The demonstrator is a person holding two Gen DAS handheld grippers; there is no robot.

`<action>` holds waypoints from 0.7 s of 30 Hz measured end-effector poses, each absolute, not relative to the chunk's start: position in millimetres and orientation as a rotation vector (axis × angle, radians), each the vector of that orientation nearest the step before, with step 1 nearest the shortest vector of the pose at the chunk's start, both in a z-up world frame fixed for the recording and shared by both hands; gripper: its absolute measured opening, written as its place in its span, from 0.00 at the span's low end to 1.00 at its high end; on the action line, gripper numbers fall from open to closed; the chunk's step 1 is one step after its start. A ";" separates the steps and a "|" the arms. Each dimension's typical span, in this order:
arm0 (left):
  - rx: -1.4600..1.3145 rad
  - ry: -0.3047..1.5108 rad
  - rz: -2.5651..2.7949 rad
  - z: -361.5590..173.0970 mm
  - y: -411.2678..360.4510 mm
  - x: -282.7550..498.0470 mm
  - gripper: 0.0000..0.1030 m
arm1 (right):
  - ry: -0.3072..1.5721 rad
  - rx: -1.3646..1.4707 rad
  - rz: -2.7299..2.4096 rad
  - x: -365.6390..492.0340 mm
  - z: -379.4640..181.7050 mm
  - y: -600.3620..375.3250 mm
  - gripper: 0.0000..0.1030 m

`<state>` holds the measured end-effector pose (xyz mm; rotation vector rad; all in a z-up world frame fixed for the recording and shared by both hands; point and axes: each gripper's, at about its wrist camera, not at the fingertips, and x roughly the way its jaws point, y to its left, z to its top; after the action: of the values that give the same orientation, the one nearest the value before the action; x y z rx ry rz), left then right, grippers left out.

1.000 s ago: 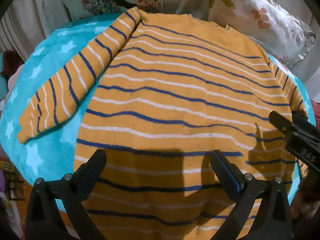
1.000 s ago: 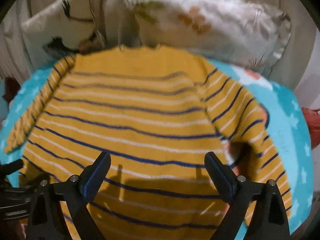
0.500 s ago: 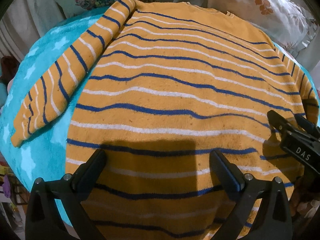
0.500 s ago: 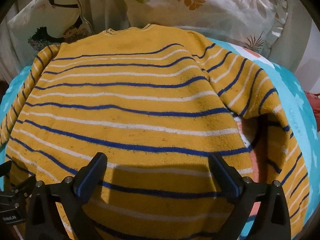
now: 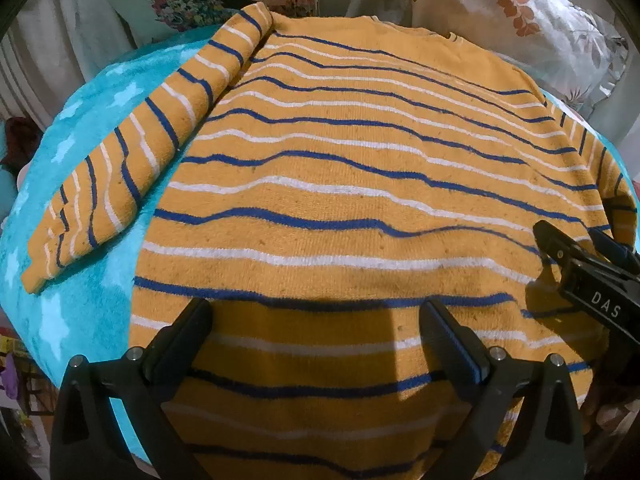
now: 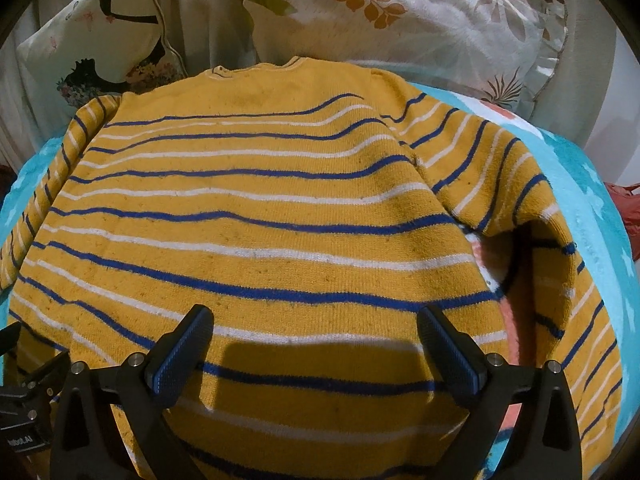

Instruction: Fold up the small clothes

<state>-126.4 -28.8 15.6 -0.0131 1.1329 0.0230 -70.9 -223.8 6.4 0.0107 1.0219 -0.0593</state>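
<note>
Sweater (image 5: pixel 340 200): yellow with blue and white stripes; spread flat on a teal blanket (image 5: pixel 92 128), collar at the far edge, hem near; fills most of both views
Left sleeve (image 5: pixel 132 168): lies flat on the blanket, angled out to the left and toward the near side; cuff at the near left
Right sleeve (image 6: pixel 520 208): bends down along the right side of the body; a raised fold leaves a dark gap beside the body
Left gripper (image 5: pixel 316 344): jaws spread wide, nothing between them; poised over the near part of the body; contact with the cloth cannot be told
Right gripper (image 6: pixel 312 344): jaws spread wide, holding nothing; above the near middle of the body, shadow on the stripes below; seen in the left view at the right edge, above the sweater's right side
Pillows (image 6: pixel 400 20): leaf and bird prints, just beyond the collar
Blanket: pale stars on teal; shows left and right of the sweater
</note>
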 end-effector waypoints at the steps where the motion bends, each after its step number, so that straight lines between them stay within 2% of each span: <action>1: -0.018 1.129 0.031 15.6 -30.8 -128.5 1.00 | 1.021 0.010 -0.058 -71.5 6.2 -224.2 1.00; 21: 0.021 1.106 0.010 15.9 -22.5 -136.8 1.00 | 1.019 0.016 -0.058 -70.0 6.5 -221.6 1.00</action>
<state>-136.8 -22.5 15.9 0.0209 1.1062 0.0104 -70.0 -221.6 6.5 0.0156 1.0194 -0.0578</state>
